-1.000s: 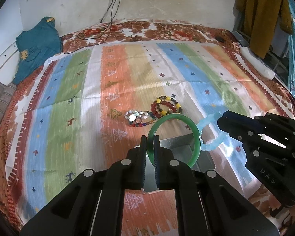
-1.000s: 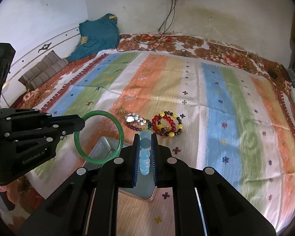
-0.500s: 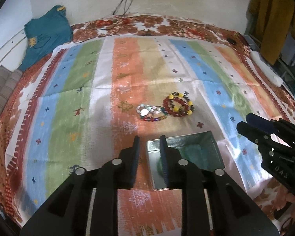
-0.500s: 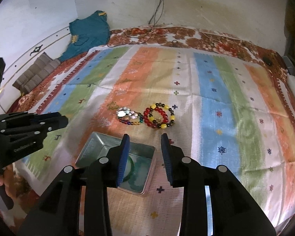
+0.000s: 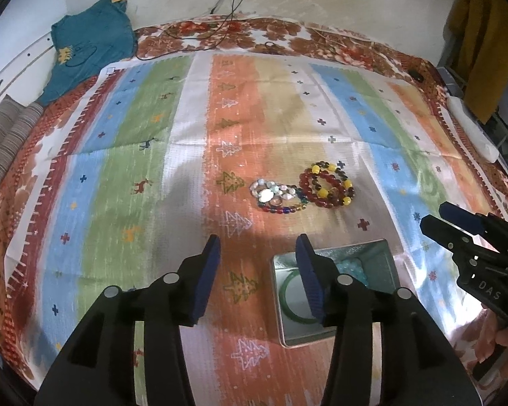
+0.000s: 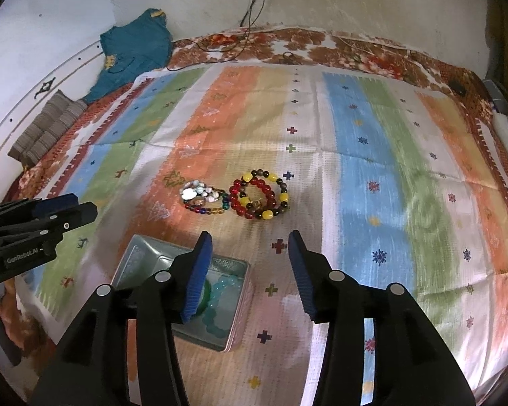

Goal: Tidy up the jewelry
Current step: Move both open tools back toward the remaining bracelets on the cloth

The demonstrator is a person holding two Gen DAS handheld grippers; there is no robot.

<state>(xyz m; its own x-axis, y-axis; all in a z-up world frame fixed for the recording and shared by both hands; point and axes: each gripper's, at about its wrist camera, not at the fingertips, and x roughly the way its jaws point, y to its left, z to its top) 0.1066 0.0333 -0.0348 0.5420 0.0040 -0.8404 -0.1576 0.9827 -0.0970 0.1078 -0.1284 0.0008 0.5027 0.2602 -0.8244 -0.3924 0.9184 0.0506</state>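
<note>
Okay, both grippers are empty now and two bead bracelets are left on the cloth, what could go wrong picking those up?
The multicolour bead bracelet and the red and yellow bead bracelet lie touching, so the open right gripper might snag both or drag one.

The metal tin already holds the green bangle and light blue bracelet; dropped beads could bounce out.

The left gripper hovers open close by, and the two could collide over the tin.
</note>
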